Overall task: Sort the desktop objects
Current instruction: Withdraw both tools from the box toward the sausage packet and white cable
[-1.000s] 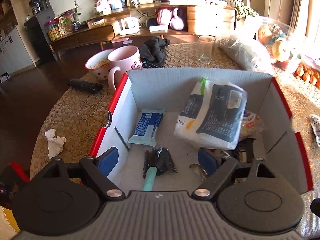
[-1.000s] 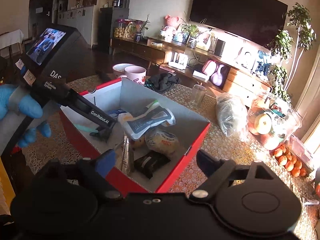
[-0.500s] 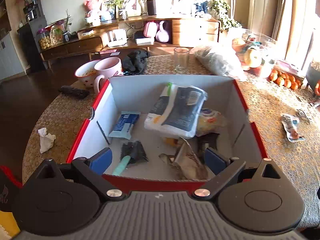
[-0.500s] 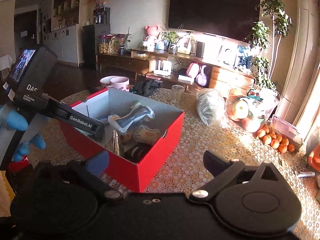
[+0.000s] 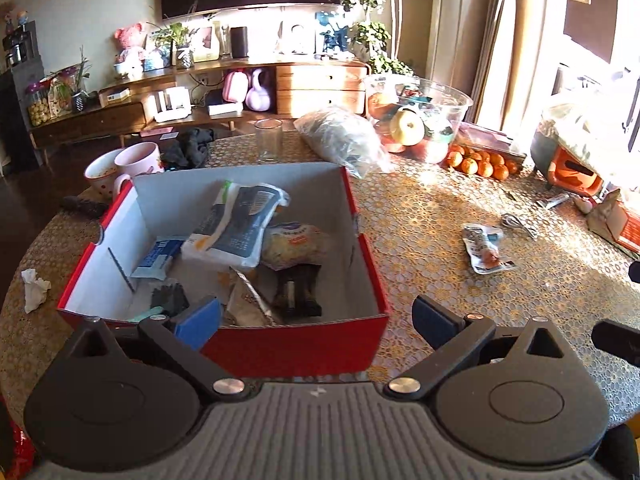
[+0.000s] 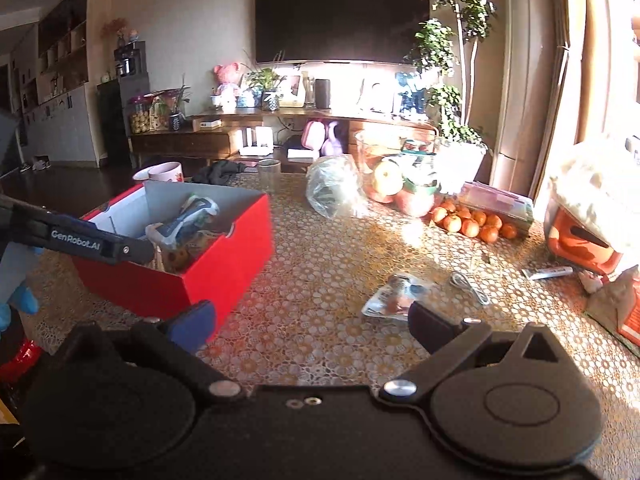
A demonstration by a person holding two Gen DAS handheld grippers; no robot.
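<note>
My left gripper [image 5: 316, 322] is still opening over the box's [image 5: 296, 346] near wall, nothing in it; right gripper [image 6: 310, 326] wide open, empty, packet [image 6: 394, 298] just beyond.

A red box [image 5: 288, 350] with grey inside sits on a gold floral lace tablecloth [image 5: 432, 216] near orange tangerines [image 5: 480, 164].

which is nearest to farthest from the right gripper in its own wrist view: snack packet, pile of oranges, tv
1. The snack packet lies flat on the table just ahead of the right gripper, by its right-hand finger.
2. The pile of oranges sits farther back on the table, to the right.
3. The TV hangs on the far wall, beyond the table.
</note>
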